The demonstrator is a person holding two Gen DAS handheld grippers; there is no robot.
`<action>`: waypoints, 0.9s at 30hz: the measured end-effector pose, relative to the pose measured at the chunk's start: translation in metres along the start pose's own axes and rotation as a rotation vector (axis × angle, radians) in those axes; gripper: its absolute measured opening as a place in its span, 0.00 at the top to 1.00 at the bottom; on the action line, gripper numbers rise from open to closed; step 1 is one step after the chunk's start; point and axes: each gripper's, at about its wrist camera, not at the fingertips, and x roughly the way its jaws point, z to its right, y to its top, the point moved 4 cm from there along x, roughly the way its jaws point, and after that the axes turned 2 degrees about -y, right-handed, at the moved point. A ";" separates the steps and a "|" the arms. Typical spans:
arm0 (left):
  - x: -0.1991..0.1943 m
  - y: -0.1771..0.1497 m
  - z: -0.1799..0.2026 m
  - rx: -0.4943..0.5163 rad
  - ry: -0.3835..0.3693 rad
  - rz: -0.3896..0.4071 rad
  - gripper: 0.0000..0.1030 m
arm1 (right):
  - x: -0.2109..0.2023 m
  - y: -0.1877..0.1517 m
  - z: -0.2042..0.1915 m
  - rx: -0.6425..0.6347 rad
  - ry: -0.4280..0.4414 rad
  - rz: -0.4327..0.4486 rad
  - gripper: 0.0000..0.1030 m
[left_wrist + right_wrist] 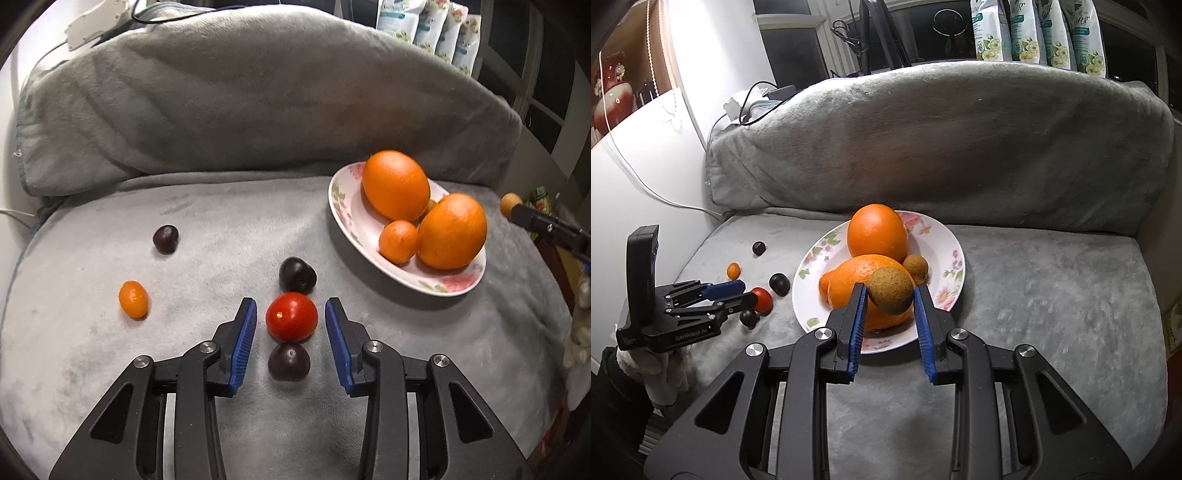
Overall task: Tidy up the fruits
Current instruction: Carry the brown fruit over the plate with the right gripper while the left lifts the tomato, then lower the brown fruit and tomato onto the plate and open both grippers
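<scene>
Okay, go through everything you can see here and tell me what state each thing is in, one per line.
Left hand-held gripper: open, fingers either side of the red tomato.
Right hand-held gripper: shut on the brown fruit, above the plate.
Plate: holds oranges and one more brown fruit.
Three dark plums and a small orange tomato: loose on the gray blanket.

Surface: grey plush blanket (229, 221) over a cushioned seat, backrest draped too.
Plate: floral plate (343, 218) sits on the blanket, right side.
Red tomato (291, 316): on blanket, centre front.
Dark plums: one (297, 275) just behind the tomato, one (289, 362) touching its near side, a third (166, 239) well apart to the left rear.
Small orange tomato (133, 299): on blanket, left of the red one, apart from it.
</scene>
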 end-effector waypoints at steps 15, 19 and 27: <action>0.027 0.004 -0.007 -0.043 -0.032 -0.047 0.70 | 0.004 0.004 0.009 0.005 -0.006 -0.002 0.74; 0.025 0.004 -0.009 -0.050 -0.036 -0.041 0.70 | 0.004 0.005 0.010 0.002 -0.006 -0.003 0.74; 0.013 0.017 -0.004 -0.046 -0.051 0.001 0.70 | 0.011 0.013 0.018 -0.002 -0.011 -0.005 0.74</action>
